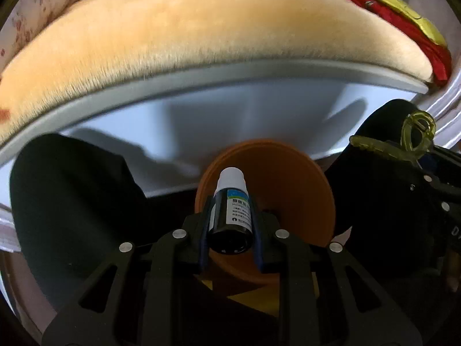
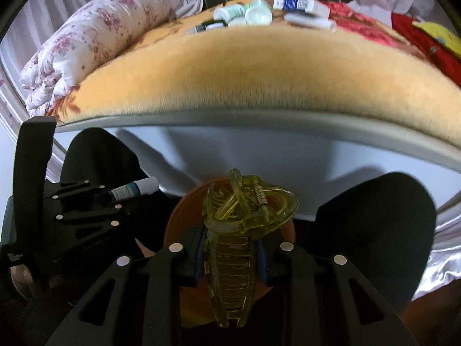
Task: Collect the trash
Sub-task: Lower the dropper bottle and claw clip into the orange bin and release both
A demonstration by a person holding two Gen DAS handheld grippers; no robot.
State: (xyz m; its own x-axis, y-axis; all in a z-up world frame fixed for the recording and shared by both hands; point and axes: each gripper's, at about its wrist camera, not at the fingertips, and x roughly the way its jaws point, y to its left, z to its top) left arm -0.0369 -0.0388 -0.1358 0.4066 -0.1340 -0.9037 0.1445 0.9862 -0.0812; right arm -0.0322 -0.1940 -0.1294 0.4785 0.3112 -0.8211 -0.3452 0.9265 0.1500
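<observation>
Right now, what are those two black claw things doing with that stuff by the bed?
A person holds a gripper in each hand. The left gripper is shut on a small dark bottle with a white cap. The right gripper is shut on a yellow hair clip. Both hang above an orange bin beside the bed. More items lie on the bed.

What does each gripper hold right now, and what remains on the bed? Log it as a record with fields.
left gripper: shut on small dark bottle with white cap
right gripper: shut on yellow-green hair claw
below both: orange bin, open, between the person's dark-clad knees
bed: orange blanket
left on bed: pale bottles and boxes, far side
not yet dropped: both items
</observation>
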